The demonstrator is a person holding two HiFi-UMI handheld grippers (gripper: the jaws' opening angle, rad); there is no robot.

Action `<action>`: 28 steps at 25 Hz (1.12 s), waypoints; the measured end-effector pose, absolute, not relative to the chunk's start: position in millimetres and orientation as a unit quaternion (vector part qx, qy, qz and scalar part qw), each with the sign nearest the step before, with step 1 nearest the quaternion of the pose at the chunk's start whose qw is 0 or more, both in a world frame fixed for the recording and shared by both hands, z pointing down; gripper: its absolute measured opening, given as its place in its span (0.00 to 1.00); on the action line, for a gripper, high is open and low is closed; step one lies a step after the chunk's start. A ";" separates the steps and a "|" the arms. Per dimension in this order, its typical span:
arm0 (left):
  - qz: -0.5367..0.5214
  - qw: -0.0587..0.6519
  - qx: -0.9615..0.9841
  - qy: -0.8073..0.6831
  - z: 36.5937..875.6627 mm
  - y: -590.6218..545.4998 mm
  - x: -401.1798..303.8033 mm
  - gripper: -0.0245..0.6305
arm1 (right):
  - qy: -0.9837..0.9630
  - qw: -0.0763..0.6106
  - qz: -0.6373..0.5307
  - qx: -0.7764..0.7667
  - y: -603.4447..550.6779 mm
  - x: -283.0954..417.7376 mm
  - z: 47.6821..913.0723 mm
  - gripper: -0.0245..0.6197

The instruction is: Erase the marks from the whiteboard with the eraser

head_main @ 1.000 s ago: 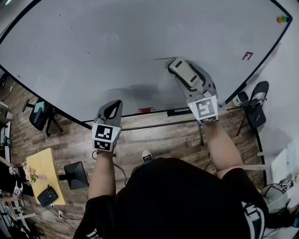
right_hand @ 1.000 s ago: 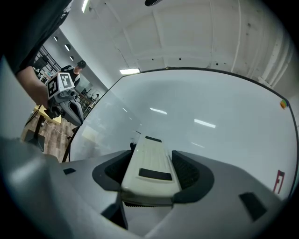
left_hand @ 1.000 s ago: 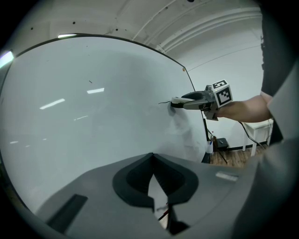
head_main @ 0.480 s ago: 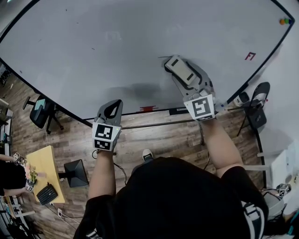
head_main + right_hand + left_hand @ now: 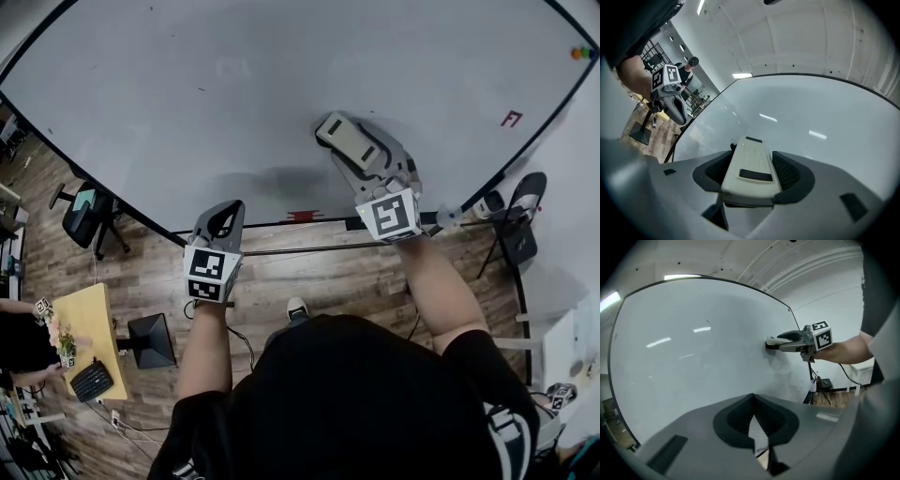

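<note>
The big whiteboard (image 5: pixel 234 84) fills the top of the head view. A beige eraser (image 5: pixel 345 139) lies flat against it right of centre, with my right gripper (image 5: pixel 354 152) shut on it. In the right gripper view the eraser (image 5: pixel 751 168) sits between the jaws, its front end on the whiteboard (image 5: pixel 811 117). A small red mark (image 5: pixel 511 118) stays at the board's far right. My left gripper (image 5: pixel 231 208) hangs shut and empty at the board's lower edge. In the left gripper view its tips (image 5: pixel 752 398) meet before the whiteboard (image 5: pixel 693 362), and the right gripper (image 5: pixel 780 342) shows beyond.
A red item (image 5: pixel 302 216) lies on the tray under the board. Coloured magnets (image 5: pixel 581 52) sit at the top right corner. A black chair (image 5: pixel 520 225) and a cup (image 5: pixel 487 202) stand at the right. A yellow desk (image 5: pixel 84 333) and an office chair (image 5: pixel 82 211) are on the left.
My right gripper has slid the eraser up and to the left across the board. The short black line beside it no longer shows. The left gripper has stayed put.
</note>
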State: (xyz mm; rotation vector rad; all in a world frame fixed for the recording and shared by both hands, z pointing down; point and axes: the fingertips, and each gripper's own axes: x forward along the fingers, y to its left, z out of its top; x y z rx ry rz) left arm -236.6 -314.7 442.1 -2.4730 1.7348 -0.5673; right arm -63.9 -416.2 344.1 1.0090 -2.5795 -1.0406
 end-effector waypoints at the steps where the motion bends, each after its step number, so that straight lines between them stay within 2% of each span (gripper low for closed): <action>1: -0.185 0.034 -0.803 0.566 442.6 -313.6 -238.9 0.05 | -0.869 0.094 -0.352 0.336 -415.1 -68.1 345.1 0.44; 4: -0.185 0.032 -0.800 0.570 443.3 -311.6 -243.6 0.05 | -0.868 0.112 -0.353 0.330 -412.1 -77.5 348.1 0.44; 12: -0.187 0.031 -0.797 0.573 443.7 -313.7 -247.9 0.05 | -0.868 0.098 -0.360 0.328 -413.1 -86.2 348.4 0.44; 28: -0.186 0.037 -0.809 0.556 441.8 -321.4 -232.6 0.05 | -0.835 0.099 -0.378 0.387 -419.8 -45.3 337.3 0.44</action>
